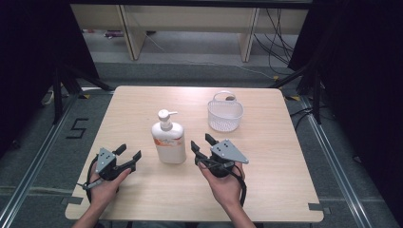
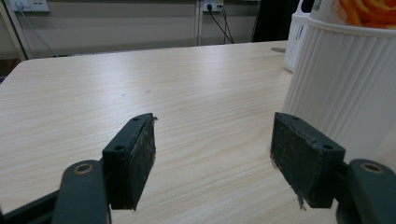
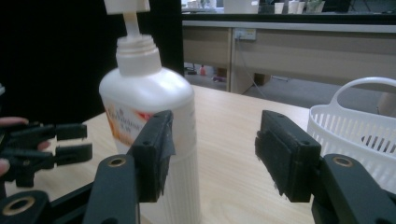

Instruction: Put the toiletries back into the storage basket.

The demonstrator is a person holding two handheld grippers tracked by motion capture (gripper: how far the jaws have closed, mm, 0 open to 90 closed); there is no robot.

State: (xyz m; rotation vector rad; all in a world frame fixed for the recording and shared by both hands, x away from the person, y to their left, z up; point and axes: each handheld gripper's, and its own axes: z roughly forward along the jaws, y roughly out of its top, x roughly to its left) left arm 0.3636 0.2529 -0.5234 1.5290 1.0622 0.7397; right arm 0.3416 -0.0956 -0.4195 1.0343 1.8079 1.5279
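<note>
Black rubber-faced jaws are seen wide apart on both tools, with nothing clamped between them. In the high view the left gripper [image 1: 129, 157] is held low at the near left of the pale wood worktop [image 1: 266, 156], and the right gripper [image 1: 204, 142] at the near middle, both angled toward the white pump bottle [image 1: 168, 141] that stands upright between them, clear of both.

From the left gripper [image 2: 212, 147] view, only the bottle's ribbed lower wall [image 2: 341, 88] is shown, cut off by the right edge, just beyond one jaw; whether the jaw touches it cannot be told. From the right gripper [image 3: 212, 154] view the bottle [image 3: 149, 112] is seen almost whole, partly behind the left-hand jaw, its pump head cropped at the top; the label print is too blurred to read. The other gripper [image 3: 42, 144] is glimpsed at the left edge there.

Farther off, a white slotted basket [image 1: 225, 114] with a handle is set right of the bottle and well apart from it; its right part [image 3: 355, 135] is cropped in the right gripper view.
</note>
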